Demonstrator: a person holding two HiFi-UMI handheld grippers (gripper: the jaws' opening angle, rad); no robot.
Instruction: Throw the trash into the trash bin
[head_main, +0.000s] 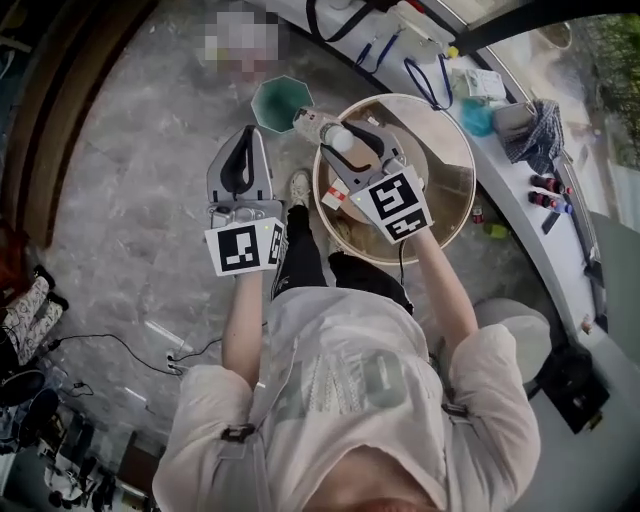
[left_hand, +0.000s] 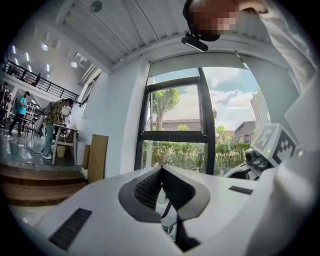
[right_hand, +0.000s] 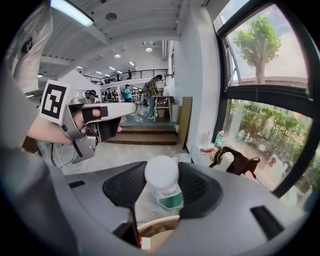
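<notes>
Plastic bottle (head_main: 318, 126) with a white cap is gripped in the right tongs (right_hand: 162, 172), over the round counter's (head_main: 455, 140) far left rim. To their left, the left tongs (left_hand: 161, 169) are closed and empty. Just beyond the bottle, the green trash bin (head_main: 281, 103) stands on the floor (head_main: 150, 150).

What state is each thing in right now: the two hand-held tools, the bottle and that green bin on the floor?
left tool: jaws shut, nothing between them.
right tool: closed on the bottle.
bottle: white cap on, gripped in the air, not yet in the bin.
trash bin: upright on the floor, top open.
</notes>
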